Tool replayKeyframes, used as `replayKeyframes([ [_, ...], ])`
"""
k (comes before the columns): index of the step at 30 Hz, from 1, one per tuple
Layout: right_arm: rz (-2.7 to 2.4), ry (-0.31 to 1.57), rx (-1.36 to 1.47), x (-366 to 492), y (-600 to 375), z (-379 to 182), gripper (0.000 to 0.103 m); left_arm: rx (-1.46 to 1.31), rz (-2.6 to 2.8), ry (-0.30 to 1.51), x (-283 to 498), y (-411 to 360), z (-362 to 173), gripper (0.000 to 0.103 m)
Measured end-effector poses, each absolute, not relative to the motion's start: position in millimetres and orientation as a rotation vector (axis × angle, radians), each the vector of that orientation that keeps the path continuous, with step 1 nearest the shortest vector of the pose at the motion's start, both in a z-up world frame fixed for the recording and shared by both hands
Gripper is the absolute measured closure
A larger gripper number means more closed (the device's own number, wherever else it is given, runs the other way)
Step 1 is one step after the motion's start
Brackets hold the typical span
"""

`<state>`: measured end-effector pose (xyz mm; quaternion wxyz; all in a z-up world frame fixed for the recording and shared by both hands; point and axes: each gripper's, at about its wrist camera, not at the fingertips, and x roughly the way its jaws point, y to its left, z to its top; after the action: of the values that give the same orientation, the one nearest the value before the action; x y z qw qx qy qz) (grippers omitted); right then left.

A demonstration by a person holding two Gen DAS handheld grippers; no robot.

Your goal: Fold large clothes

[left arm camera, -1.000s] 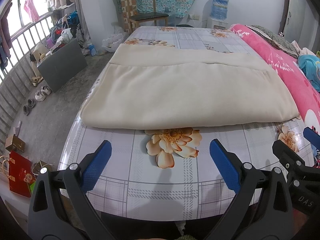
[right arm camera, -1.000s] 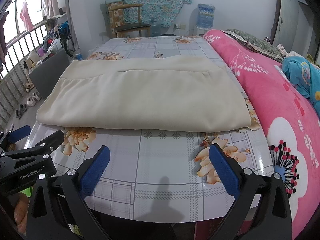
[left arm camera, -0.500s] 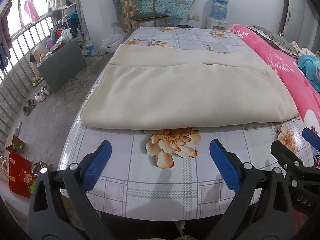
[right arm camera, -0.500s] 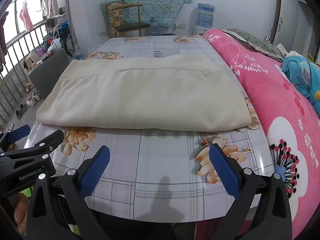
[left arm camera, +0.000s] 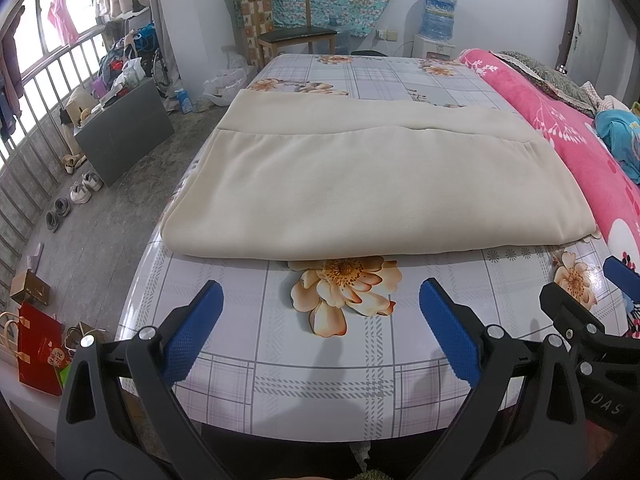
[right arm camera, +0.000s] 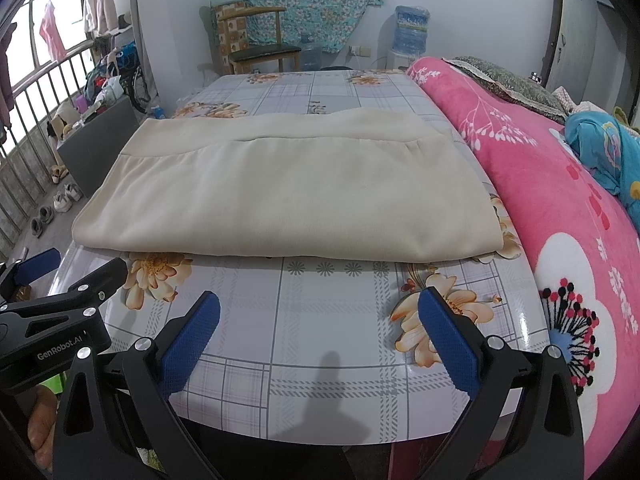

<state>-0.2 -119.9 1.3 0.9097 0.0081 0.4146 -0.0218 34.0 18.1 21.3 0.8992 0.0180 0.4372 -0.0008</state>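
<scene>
Cream garment (left arm camera: pixel 372 184) lay folded on table (left arm camera: pixel 320 364); looked soft, thick, floppy. Left gripper (left arm camera: pixel 320 320), right gripper (right arm camera: pixel 320 328): jaws spread, empty. Best hold: near corners.

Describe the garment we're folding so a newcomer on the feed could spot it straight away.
Find the long table with the grey plaid, orange-flower cover, running beside the pink blanket. Lying flat across its middle is the cream garment, folded into a broad rectangle. It is the only plain, unpatterned cloth there, with one seam across its far part.
</scene>
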Motion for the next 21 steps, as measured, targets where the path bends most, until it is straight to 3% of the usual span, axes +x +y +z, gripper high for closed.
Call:
replayKeyframes([
  [21, -0.044, 0.859, 0.018, -0.9, -120.3, -2.9, 0.006, 0.035, -0.001, 0.905, 34.1, 17.9, 21.8, 0.008],
])
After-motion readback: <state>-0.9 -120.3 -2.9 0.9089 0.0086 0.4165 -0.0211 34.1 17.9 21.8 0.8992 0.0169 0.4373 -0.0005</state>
